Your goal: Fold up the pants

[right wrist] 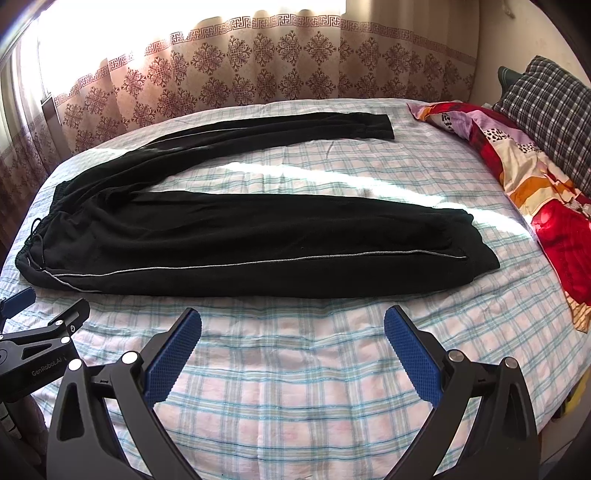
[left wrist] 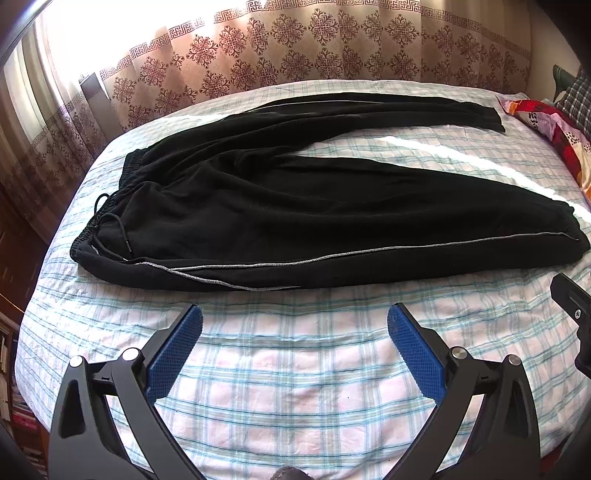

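Across the checked pale-blue bedsheet the black jogger pants with grey side piping lie flat, legs splayed apart, so nothing is folded yet. I hold my left gripper and right gripper just short of the near leg, both spread wide and empty, placed to take hem and waistband.

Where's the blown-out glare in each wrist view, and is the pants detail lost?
Left wrist: window clips to white top left, and a sun streak crosses the sheet between the legs; pants near-black, folds faint. Right wrist: same window glare, brighter streak; pants dark, grey stripe readable. Fisheye bends both.
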A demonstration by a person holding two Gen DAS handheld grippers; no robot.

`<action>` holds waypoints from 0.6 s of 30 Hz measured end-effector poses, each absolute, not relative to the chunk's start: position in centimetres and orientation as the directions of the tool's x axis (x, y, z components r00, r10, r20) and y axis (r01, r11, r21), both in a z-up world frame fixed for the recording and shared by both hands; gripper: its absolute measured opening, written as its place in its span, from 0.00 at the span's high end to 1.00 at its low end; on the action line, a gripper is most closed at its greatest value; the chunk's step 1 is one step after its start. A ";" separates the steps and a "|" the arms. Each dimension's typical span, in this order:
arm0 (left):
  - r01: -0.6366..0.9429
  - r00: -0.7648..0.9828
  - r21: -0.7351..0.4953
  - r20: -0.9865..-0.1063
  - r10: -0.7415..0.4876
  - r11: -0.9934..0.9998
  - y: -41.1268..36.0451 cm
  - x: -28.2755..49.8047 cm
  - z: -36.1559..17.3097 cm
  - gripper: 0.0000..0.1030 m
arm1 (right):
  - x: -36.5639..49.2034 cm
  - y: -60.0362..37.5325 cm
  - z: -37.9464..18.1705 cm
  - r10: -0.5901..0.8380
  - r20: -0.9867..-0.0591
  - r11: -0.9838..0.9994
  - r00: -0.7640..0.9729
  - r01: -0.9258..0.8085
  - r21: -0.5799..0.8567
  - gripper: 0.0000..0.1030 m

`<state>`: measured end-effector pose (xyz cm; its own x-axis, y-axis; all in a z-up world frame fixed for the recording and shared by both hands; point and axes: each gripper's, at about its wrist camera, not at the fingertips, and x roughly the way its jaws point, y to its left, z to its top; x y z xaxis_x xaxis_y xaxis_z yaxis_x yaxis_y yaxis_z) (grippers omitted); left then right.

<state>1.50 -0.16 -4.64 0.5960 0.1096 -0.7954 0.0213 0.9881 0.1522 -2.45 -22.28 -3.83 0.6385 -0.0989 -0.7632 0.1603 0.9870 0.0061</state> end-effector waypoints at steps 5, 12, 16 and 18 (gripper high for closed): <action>0.022 0.573 0.151 -0.812 0.111 0.988 -0.1 1.9 -5.5 0.02 | -2.1 -23.0 -4.6 -0.092 -0.777 0.985 0.622 0.172 0.022 0.05; 0.001 0.544 0.162 -0.828 0.136 0.987 0.8 2.7 -6.7 0.02 | -1.7 -26.7 -5.6 -0.133 -0.792 0.966 0.595 0.256 0.031 0.05; -0.017 0.526 0.160 -0.838 0.144 0.987 1.6 3.4 -7.2 0.02 | -1.5 -30.3 -6.2 -0.152 -0.805 0.938 0.573 0.341 0.065 0.05; -0.019 0.519 0.158 -0.842 0.145 0.987 1.8 3.7 -7.4 0.02 | -1.4 -31.9 -6.4 -0.166 -0.808 0.924 0.566 0.374 0.072 0.05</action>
